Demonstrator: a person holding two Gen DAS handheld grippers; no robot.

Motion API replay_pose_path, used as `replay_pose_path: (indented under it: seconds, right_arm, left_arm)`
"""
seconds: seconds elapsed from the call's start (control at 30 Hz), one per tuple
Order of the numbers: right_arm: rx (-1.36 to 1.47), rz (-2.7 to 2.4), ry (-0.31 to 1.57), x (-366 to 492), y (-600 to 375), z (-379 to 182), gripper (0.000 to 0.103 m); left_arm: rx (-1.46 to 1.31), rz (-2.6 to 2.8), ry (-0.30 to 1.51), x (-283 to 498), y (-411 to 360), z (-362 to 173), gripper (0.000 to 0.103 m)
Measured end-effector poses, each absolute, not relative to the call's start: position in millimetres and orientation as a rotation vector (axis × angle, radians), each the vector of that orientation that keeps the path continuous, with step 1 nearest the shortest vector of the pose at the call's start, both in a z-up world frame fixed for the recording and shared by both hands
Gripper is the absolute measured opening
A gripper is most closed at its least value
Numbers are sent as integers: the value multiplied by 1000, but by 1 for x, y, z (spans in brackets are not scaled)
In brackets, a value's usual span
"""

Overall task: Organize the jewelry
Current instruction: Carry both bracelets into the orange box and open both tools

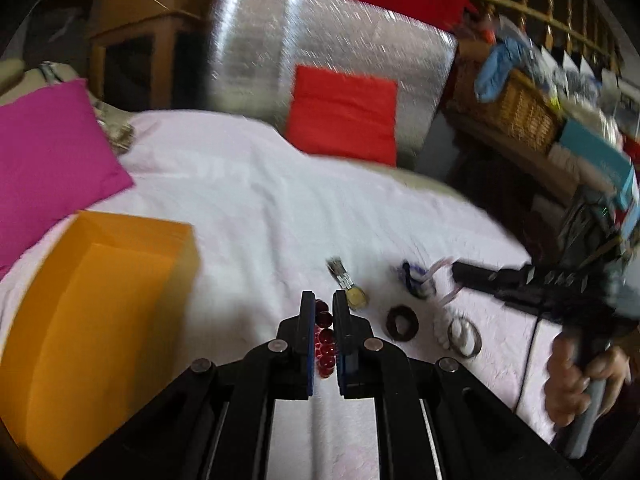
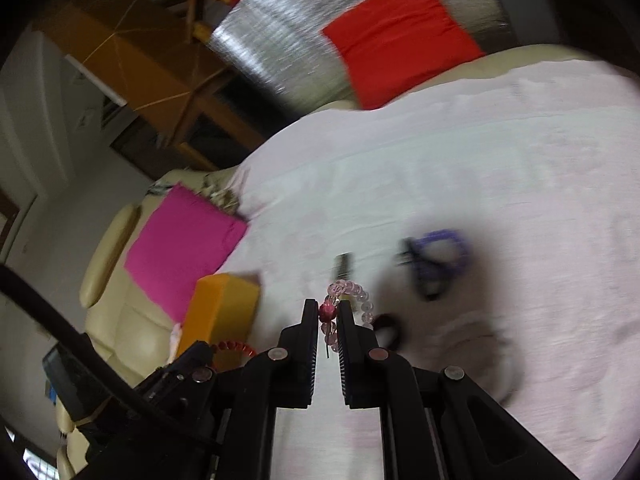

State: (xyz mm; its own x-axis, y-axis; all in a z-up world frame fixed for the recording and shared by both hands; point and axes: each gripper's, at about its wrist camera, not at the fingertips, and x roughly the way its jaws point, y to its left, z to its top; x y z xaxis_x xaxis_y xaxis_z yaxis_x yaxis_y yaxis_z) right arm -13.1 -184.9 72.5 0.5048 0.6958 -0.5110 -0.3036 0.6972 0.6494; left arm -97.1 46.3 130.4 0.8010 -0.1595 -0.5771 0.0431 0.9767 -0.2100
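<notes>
My left gripper (image 1: 323,300) is shut on a red bead bracelet (image 1: 324,340), which hangs between its pads above the white cloth (image 1: 260,200). An open orange box (image 1: 100,312) stands to its left. My right gripper (image 2: 329,306) is shut on a pale pink bead bracelet (image 2: 354,294) with one red bead. In the left wrist view the right gripper (image 1: 456,276) is at the right, held by a hand (image 1: 580,376). In the right wrist view the red bracelet (image 2: 232,347) shows at the lower left, in front of the orange box (image 2: 224,308).
On the cloth lie a gold watch (image 1: 348,286), a blue-purple piece (image 1: 416,280), a dark ring bracelet (image 1: 402,322), a metal bangle (image 1: 464,336) and white beads (image 1: 440,334). A pink cushion (image 1: 48,160) and a red cushion (image 1: 344,116) sit further back.
</notes>
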Motion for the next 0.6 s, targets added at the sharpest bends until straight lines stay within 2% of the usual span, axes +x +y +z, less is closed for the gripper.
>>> replay_pose_path:
  seconds: [0.3, 0.47, 0.6]
  right_arm:
    - [437, 871, 840, -28, -43, 97, 10]
    - [399, 948, 875, -36, 36, 88, 11]
    - [392, 944, 929, -33, 71, 74, 14]
  left_arm:
    - [-225, 117, 427, -161, 128, 179, 9]
    - [-239, 243, 506, -158, 168, 157, 9]
    - [-241, 318, 606, -149, 185, 133, 9]
